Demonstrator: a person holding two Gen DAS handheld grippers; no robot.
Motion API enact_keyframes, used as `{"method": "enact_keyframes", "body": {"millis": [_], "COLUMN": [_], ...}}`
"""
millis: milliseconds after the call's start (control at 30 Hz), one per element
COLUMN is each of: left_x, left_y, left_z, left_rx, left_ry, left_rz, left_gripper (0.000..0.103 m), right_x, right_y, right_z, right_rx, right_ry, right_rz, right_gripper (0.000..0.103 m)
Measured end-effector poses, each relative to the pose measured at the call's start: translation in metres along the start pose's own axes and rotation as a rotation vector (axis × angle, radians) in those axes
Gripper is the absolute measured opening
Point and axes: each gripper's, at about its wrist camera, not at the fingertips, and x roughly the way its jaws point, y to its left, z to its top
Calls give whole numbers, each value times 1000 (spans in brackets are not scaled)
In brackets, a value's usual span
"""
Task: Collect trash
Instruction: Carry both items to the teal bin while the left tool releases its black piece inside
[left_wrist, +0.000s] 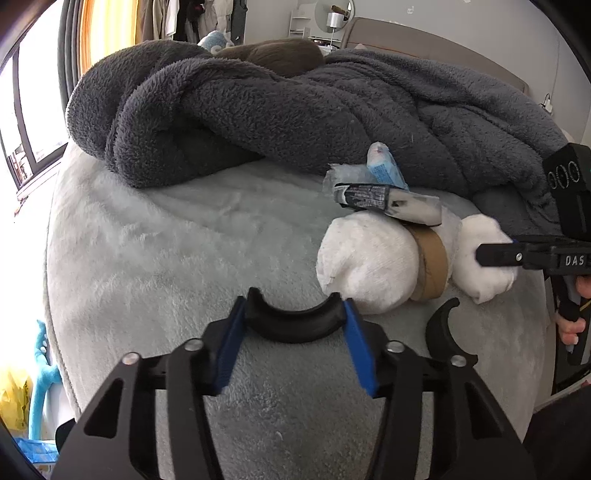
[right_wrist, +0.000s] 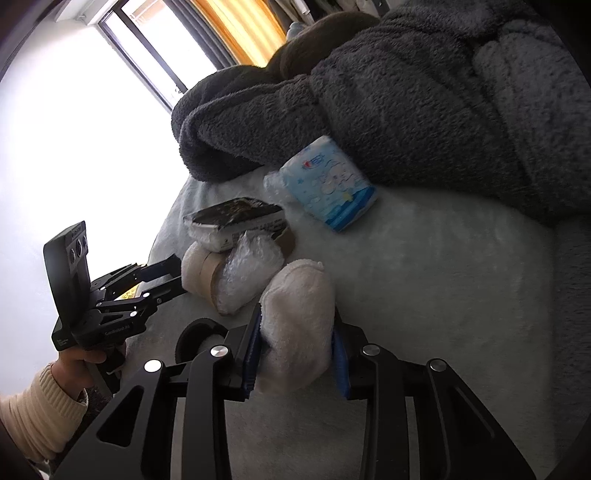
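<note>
Here the trash lies in a loose heap on the bed (left_wrist: 184, 236), just below the grey blanket (left_wrist: 258, 110). The left gripper (left_wrist: 295, 332), angled down, stands apart and empty just short of the soft white wad (left_wrist: 365, 266). The right gripper (right_wrist: 295, 354), also angled down, is clamped on a sock-like roll (right_wrist: 295, 314) that looks light and squashy; a mid-body pinch should do.
</note>
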Motion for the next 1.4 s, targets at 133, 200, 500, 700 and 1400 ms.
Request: {"method": "enact_keyframes", "body": {"millis": [133, 200, 500, 700, 1400], "left_x": [-2, -5, -30, -52, -111], "left_y": [-4, -4, 3, 6, 76], "left_z": [1, 0, 1, -5, -67], "left_rx": [3, 1, -54, -78, -260], "left_ry": [-15, -19, -84, -133, -101], "left_rz": [-6, -7, -41, -15, 120], "left_gripper": [50, 50, 49, 49, 49], "right_x": [-10, -15, -35, -36, 9], "right_y": [-2, 0, 30, 58, 168], "right_z": [1, 4, 21, 27, -1], "right_rx": [2, 1, -67, -114, -246], "right_ry": [-38, -60, -190, -216, -171], "right_rz": [-31, -33, -59, -42, 13], "right_gripper": [33, 33, 33, 33, 33]}}
